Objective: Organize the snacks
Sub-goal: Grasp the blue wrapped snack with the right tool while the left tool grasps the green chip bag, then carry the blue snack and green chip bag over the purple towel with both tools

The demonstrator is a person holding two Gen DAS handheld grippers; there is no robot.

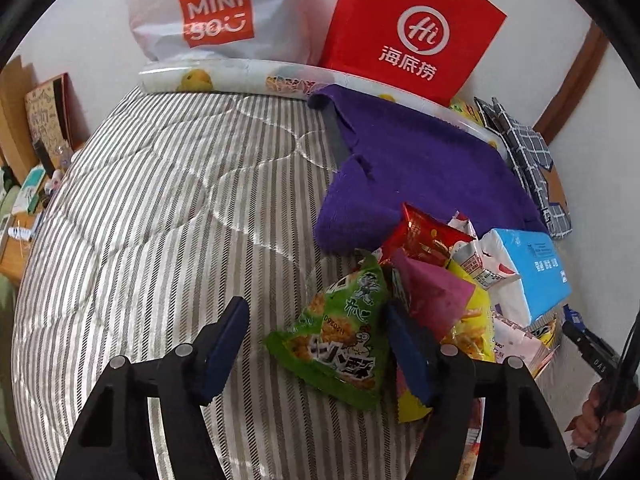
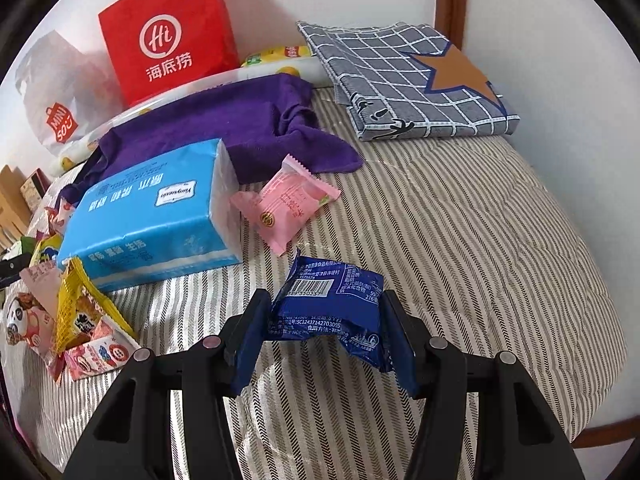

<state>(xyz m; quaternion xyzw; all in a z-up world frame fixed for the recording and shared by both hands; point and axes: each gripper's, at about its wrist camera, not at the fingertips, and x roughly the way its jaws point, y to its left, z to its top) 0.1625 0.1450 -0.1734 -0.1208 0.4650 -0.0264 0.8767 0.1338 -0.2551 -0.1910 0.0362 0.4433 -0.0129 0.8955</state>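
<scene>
Right gripper (image 2: pixel 324 344): both blue pads press the sides of a blue packet (image 2: pixel 332 312), which is clamped and lifted just above the striped quilt (image 2: pixel 460 240). The packet's long axis runs across, pad to pad; its back faces up, with a white barcode panel toward its upper left corner and rows of small white print, of which "SC12437142703095" can be read. Left gripper (image 1: pixel 316 344): a green packet (image 1: pixel 340 340) lies on the quilt between the pads, the right pad touching its edge and the left pad standing apart from it, so the jaws are not clenched on it. The green packet is a tapered pouch, its point aimed up toward the snack pile (image 1: pixel 448 276) and its wide base toward the camera; it carries large black-and-white characters I cannot read and digits along one side. Just right of it lie a magenta packet (image 1: pixel 432 292), a red packet (image 1: pixel 428 236) and yellow wrappers. A pink packet (image 2: pixel 286 204) lies on the quilt beside the blue tissue pack (image 2: pixel 148 224), labelled "Yuyuean" upside down. Behind are a purple towel (image 2: pixel 224 120), a red bag (image 2: pixel 168 36) reading "Hi 海底捞", a white bag (image 1: pixel 216 12) reading "MINISO" and a folded checked cloth (image 2: pixel 404 80) with an orange star.
</scene>
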